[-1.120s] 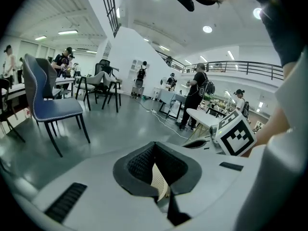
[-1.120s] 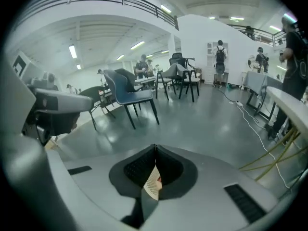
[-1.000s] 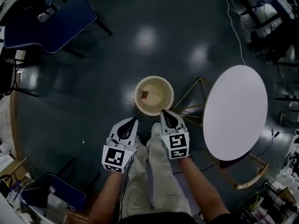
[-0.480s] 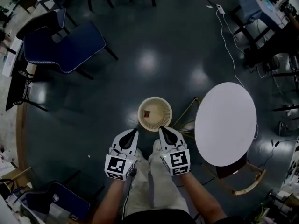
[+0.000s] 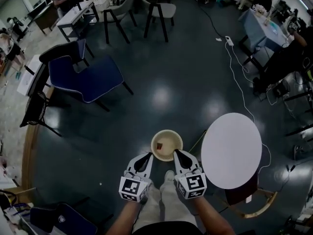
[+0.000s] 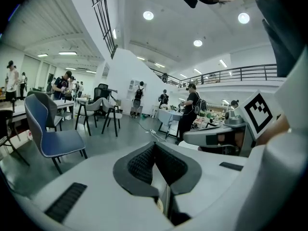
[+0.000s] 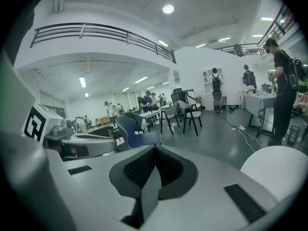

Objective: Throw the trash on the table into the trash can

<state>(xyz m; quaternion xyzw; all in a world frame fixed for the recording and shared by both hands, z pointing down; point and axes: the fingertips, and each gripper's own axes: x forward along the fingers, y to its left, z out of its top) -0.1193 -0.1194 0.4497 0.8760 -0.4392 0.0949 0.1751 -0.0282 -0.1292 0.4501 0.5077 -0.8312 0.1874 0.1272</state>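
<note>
trash (image 5: 159, 146): 1 small reddish-brown scrap, lying on the bottom of the trash can, left of centre. Too small to tell the material.
look: dark red against the pale inner wall; irregular shape, no print readable.
handling (judgement): probably light and soft, like a wrapper or a crumpled scrap. Not fragile, could slip out of a loose pinch. If it had to be picked again, pinch across its middle with the jaw tips.
trash can (image 5: 173, 141): round, cream, ribbed, open top, upright on the dark floor, just ahead of the person's feet and just left of the table.
table (image 5: 231, 151): round white top, gold wire legs. I see nothing lying on the top.
task status (judgement): looks finished, trash in the can, nothing left to fetch.
left gripper (image 5: 147, 157): jaws closed together, nothing between the pads, tips beside the can's near-left rim in the head view.
right gripper (image 5: 177, 153): jaws pressed together, empty, tips beside the can's near-right rim.
surroundings: blue chair (image 5: 88, 77) well apart to the far left, white cable (image 5: 239, 87) running across the floor beyond the table, more chairs and desks further back.
</note>
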